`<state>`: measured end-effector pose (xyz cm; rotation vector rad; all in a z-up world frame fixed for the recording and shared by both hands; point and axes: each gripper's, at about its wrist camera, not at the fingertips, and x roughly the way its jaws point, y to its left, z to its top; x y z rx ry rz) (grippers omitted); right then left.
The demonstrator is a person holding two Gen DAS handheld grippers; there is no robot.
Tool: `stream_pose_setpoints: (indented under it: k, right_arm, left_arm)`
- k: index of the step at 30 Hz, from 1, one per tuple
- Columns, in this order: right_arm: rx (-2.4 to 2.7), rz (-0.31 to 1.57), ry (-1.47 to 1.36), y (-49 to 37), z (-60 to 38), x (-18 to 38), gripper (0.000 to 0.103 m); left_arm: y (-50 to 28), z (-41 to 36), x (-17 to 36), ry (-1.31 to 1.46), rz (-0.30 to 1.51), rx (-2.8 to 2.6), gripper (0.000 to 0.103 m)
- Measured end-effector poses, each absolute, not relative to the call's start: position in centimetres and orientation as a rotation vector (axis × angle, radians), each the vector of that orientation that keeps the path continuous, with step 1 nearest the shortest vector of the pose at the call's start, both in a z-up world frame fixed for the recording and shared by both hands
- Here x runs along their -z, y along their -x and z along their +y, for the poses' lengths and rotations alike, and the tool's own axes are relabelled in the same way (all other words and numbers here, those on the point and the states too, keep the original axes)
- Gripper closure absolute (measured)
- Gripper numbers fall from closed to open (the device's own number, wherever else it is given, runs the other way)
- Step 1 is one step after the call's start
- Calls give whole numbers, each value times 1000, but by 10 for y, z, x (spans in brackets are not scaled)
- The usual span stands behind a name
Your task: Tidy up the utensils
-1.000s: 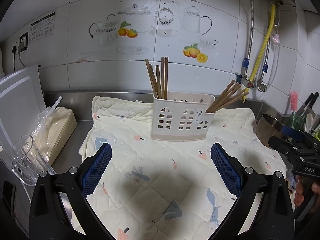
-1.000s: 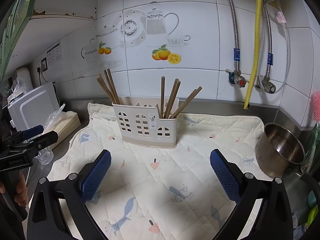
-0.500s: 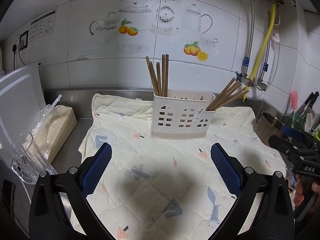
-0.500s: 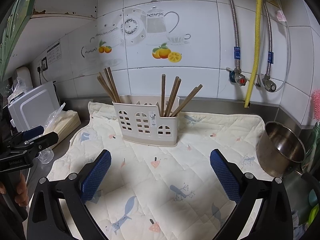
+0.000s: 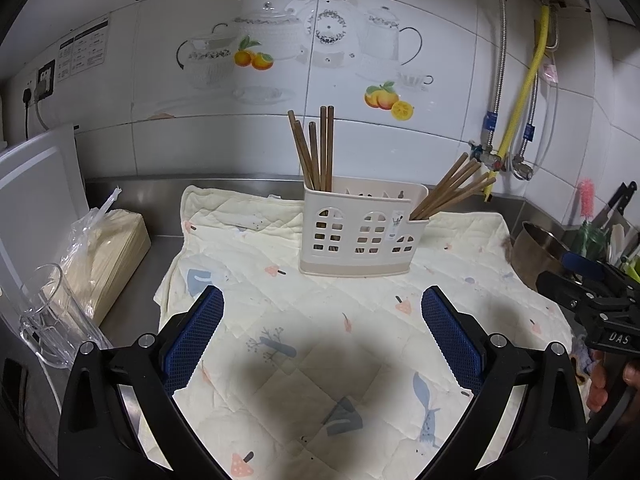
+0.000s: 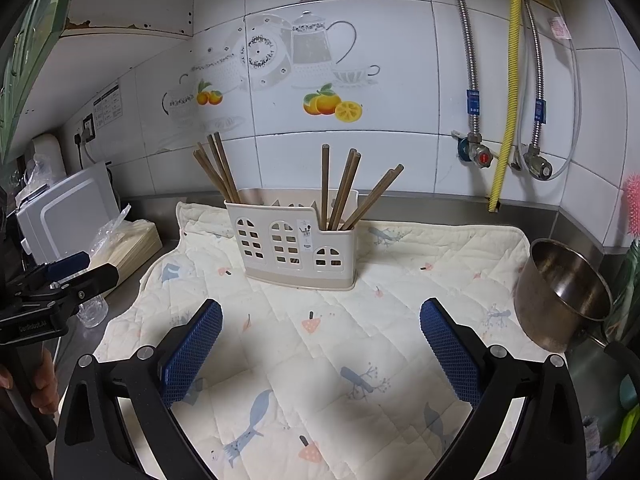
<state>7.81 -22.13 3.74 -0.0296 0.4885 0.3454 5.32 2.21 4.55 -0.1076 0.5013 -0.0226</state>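
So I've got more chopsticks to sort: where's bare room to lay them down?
Free: the quilted mat in front of the utensil holder, and right of it up to the steel pot. Crowded: the counter's left edge, with a glass cup and bagged stack.

Open quilted mat (image 5: 320,344) ahead of both my grippers; nothing lying on it between me and the utensil caddy (image 5: 362,232), which stands toward the back. Chopsticks on its left end (image 5: 316,148) rise near upright; those on the right end (image 5: 452,186) splay outward, blocking a low approach from that side. Middle compartment top looks clear. Left margin crowded: glass mug (image 5: 44,316), bagged stack (image 5: 106,256). Right margin: steel pot (image 6: 564,292) at the mat's edge. Tiled wall close behind.
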Motion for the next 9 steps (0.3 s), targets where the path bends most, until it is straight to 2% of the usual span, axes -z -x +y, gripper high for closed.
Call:
stream_pose_setpoints:
  k: [9]
  right_arm:
    - [-342,493,19,-78,-226,-34,7]
  left_arm:
    - [-54,25,-44,116,510,14,5]
